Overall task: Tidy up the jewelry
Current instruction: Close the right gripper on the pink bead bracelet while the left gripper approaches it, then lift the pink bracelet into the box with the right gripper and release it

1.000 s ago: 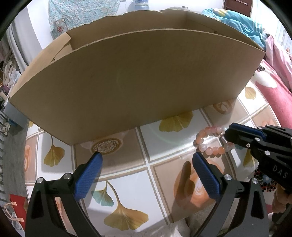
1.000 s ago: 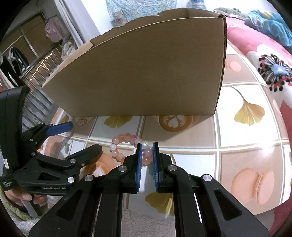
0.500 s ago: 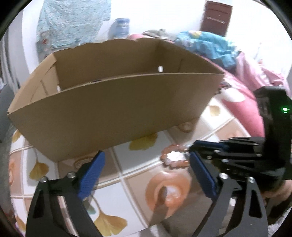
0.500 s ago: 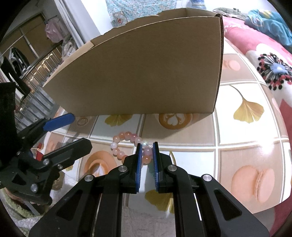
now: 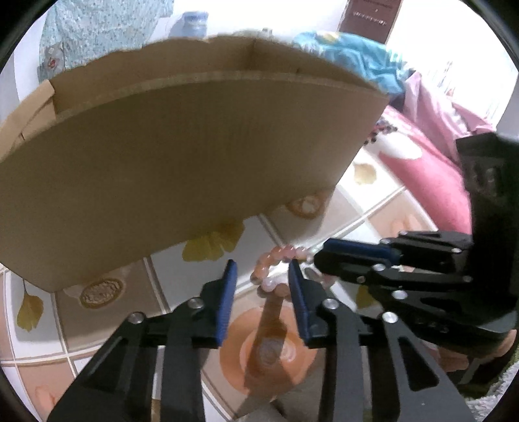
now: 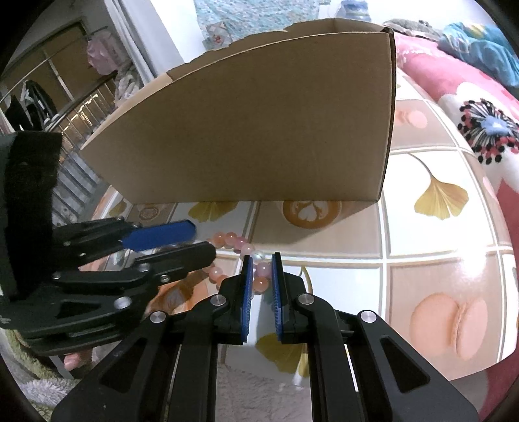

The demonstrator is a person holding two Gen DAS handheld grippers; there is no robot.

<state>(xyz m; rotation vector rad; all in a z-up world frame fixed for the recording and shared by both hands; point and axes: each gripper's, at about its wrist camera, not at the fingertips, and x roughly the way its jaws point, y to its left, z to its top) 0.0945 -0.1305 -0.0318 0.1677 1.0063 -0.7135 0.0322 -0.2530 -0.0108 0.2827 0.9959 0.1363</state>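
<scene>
Left gripper (image 5: 262, 274) now closing around bracelet (image 5: 271, 264), formerly wide beside it

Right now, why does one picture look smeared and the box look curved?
Left wrist view: motion blur softens the cardboard box and bead bracelet. Right wrist view: sharp, with glare on the glossy tablecloth. Both views: the fisheye lens bows the box's straight edges.

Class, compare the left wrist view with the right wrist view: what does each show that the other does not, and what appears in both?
Only the left wrist view: the dark brown panel on the back wall, and the box's inner corner.

Only the right wrist view: the macaron print, the hanging clothes, and the right gripper shut on the bead bracelet.

Both: the cardboard box, the bracelet, the patterned tablecloth, and the left gripper, its jaws closing around the bracelet's other side.
</scene>
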